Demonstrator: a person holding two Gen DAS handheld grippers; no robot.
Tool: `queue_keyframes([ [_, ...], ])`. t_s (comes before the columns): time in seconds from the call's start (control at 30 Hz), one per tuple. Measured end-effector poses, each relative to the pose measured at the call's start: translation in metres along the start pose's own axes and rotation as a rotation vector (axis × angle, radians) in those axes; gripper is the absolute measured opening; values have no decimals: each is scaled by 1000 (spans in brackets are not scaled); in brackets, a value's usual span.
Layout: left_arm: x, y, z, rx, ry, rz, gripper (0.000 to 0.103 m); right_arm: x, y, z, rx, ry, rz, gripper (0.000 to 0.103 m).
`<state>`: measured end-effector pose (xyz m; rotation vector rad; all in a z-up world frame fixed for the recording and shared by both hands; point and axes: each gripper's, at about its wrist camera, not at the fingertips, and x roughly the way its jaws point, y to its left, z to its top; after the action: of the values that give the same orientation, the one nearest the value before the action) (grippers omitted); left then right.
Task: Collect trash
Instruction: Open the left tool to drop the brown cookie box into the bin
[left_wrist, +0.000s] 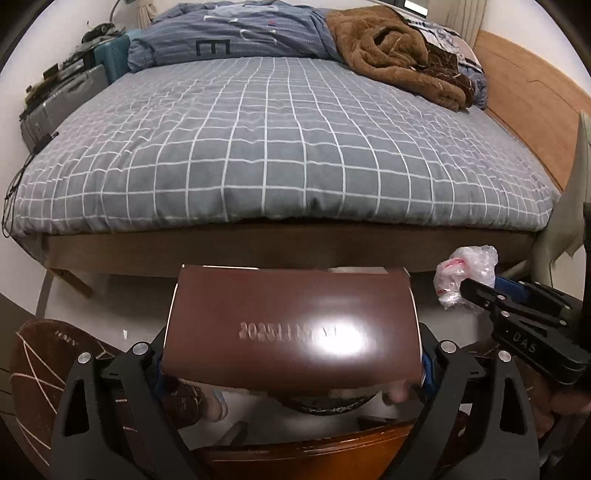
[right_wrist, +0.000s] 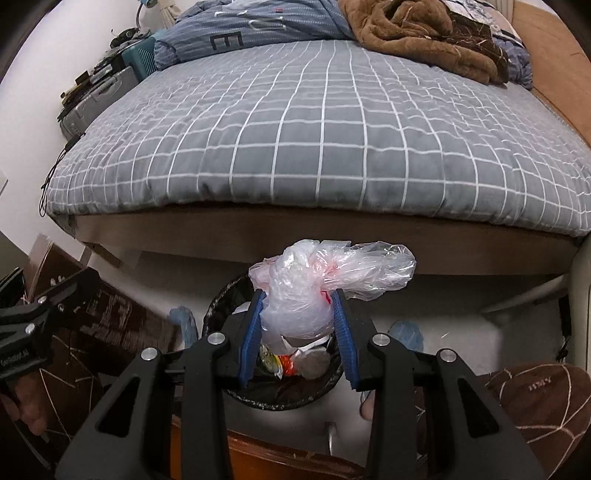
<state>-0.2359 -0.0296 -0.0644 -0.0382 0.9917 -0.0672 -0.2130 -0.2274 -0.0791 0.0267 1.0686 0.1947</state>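
Note:
My left gripper (left_wrist: 291, 363) is shut on a flat brown box (left_wrist: 291, 325) with embossed digits, held above the floor in front of the bed. My right gripper (right_wrist: 301, 314) is shut on a crumpled clear plastic bag (right_wrist: 314, 288) with red print, held just above a black-lined trash bin (right_wrist: 280, 391) that holds wrappers. The bag (left_wrist: 463, 275) and the right gripper (left_wrist: 480, 295) also show in the left wrist view, to the right of the box. The brown box (right_wrist: 107, 314) and the left gripper's body (right_wrist: 33, 321) show at the left of the right wrist view.
A bed with a grey checked cover (left_wrist: 280, 147) fills the far half, with a blue duvet (left_wrist: 240, 33) and brown blanket (left_wrist: 399, 55) at its head. Brown patterned cushions (right_wrist: 539, 402) (left_wrist: 40, 373) lie either side. A wooden edge (right_wrist: 280, 461) is near below. Suitcases (left_wrist: 62, 99) stand left.

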Motion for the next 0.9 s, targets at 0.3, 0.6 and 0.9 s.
queue_keyframes([
  [0.3, 47, -16, -1, 11, 75, -27, 90, 13, -8, -4, 18, 29, -12, 35],
  [0.6, 66, -34, 1, 35, 87, -48, 91, 20, -20, -7, 46, 44, -37, 35],
  [0.9, 74, -27, 5, 39, 82, -27, 97, 30, -17, -9, 47, 65, -42, 35],
])
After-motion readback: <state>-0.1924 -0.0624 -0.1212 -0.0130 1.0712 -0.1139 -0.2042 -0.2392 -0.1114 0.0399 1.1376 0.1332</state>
